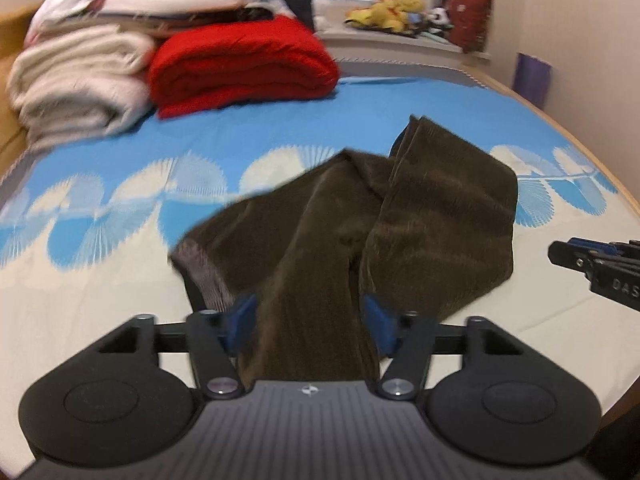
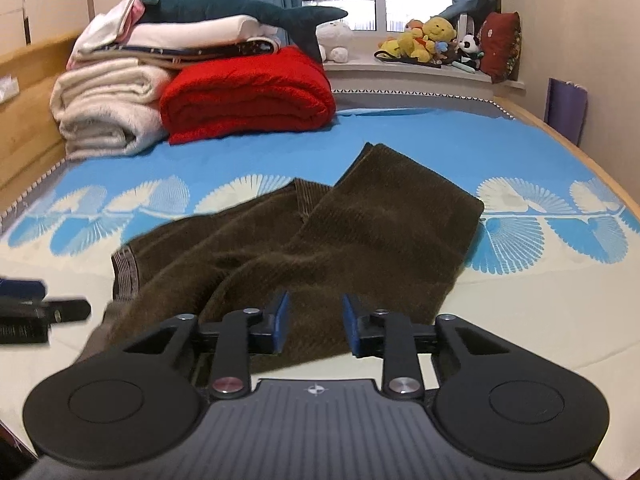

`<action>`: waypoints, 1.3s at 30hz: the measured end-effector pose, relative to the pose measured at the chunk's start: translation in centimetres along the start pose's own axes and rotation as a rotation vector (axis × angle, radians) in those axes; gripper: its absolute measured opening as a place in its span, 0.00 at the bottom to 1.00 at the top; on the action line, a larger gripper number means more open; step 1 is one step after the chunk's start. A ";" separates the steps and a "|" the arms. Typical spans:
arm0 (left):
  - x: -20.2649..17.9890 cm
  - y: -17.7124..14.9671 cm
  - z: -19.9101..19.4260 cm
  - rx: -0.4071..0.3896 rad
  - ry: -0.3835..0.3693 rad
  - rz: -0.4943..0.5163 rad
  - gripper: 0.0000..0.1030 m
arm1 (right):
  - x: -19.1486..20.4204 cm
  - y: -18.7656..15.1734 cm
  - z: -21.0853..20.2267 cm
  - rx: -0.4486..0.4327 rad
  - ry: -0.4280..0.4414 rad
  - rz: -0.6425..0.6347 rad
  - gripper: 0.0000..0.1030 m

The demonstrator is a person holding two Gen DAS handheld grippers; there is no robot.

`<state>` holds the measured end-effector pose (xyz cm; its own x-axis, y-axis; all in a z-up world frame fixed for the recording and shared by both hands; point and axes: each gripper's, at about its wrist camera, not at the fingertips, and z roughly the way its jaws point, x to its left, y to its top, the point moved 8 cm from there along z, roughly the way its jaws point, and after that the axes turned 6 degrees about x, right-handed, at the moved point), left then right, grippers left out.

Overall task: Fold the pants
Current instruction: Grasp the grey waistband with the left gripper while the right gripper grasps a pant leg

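Observation:
Dark brown corduroy pants (image 1: 420,208) lie crumpled across the blue-and-white bed sheet (image 1: 100,280), with the grey waistband (image 1: 204,276) at their left. My left gripper (image 1: 308,312) is shut on a bunched fold of the pants that rises between its blue pads (image 1: 240,320). The right gripper (image 1: 560,256) enters at that view's right edge. In the right wrist view my right gripper (image 2: 314,312) stands at the near edge of the pants (image 2: 360,232). Its jaws are narrow and the cloth shows flat in the gap, with no pad pressing on it. The left gripper (image 2: 76,308) shows at the left.
A folded red blanket (image 2: 248,96) and cream blankets (image 2: 104,112) with a plush shark (image 2: 240,8) on top are stacked at the far left. Soft toys (image 2: 432,40) line the window sill. The wooden bed frame (image 2: 568,148) runs along the right, beside a purple object (image 2: 566,104).

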<state>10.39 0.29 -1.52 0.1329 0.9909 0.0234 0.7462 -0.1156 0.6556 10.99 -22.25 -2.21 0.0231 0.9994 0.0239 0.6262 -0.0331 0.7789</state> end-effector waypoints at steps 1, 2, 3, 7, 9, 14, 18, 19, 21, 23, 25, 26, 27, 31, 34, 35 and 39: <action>0.4 1.0 0.4 -0.004 0.019 0.022 0.58 | -0.2 0.4 0.1 -0.008 0.008 0.007 0.27; 0.9 1.9 0.9 -0.006 0.029 0.020 0.58 | -0.3 0.9 0.1 -0.015 0.014 0.013 0.27; 1.5 2.6 1.4 -0.014 0.049 0.016 0.58 | -0.4 1.3 0.2 -0.022 0.021 0.020 0.27; 4.3 1.9 5.5 0.043 0.123 -0.048 0.58 | -0.8 3.5 1.7 -0.015 0.066 0.040 0.29; 5.6 0.9 7.3 0.163 0.165 -0.092 0.55 | -1.3 4.7 3.1 -0.005 0.081 0.068 0.36; 5.7 1.7 8.5 0.149 0.131 -0.079 0.56 | -2.7 8.5 8.5 -0.013 0.055 0.080 0.39; 6.3 2.0 9.4 0.166 0.098 -0.119 0.55 | -4.1 10.9 14.1 -0.022 -0.006 0.079 0.47; 6.4 2.1 9.5 0.164 0.086 -0.130 0.53 | -4.7 11.2 15.5 -0.015 -0.018 0.096 0.47; 6.5 2.1 10.1 0.172 0.058 -0.151 0.35 | -5.6 11.7 18.0 0.009 -0.035 0.139 0.47; 6.3 1.9 10.9 0.202 0.032 -0.160 0.20 | -6.0 12.2 20.3 0.017 -0.036 0.166 0.47; 6.0 1.6 11.5 0.231 0.008 -0.166 0.07 | -5.9 12.8 22.7 0.018 -0.043 0.158 0.47; 5.8 1.5 11.8 0.244 -0.008 -0.170 0.07 | -5.8 13.0 23.6 0.018 -0.046 0.156 0.47; 5.6 1.5 11.9 0.248 -0.018 -0.171 0.07 | -5.6 13.1 24.7 0.025 -0.044 0.157 0.47; 5.4 1.3 12.9 0.271 -0.007 -0.146 0.07 | -4.4 12.9 29.4 0.083 -0.046 0.135 0.47; 5.9 1.2 13.3 0.290 0.004 -0.164 0.07 | -3.7 12.6 32.3 0.126 -0.040 0.139 0.48; 6.1 1.2 13.4 0.290 0.007 -0.167 0.08 | -3.6 12.4 33.0 0.140 -0.044 0.142 0.49; 6.9 1.1 13.8 0.306 0.034 -0.171 0.14 | -3.2 12.1 34.2 0.154 -0.082 0.117 0.48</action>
<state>21.17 6.06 -11.04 -0.0292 0.9988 -0.0387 0.9176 0.0422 0.3954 45.18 -26.00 -14.29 0.1616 0.9855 0.0524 0.7272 -0.1548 0.6688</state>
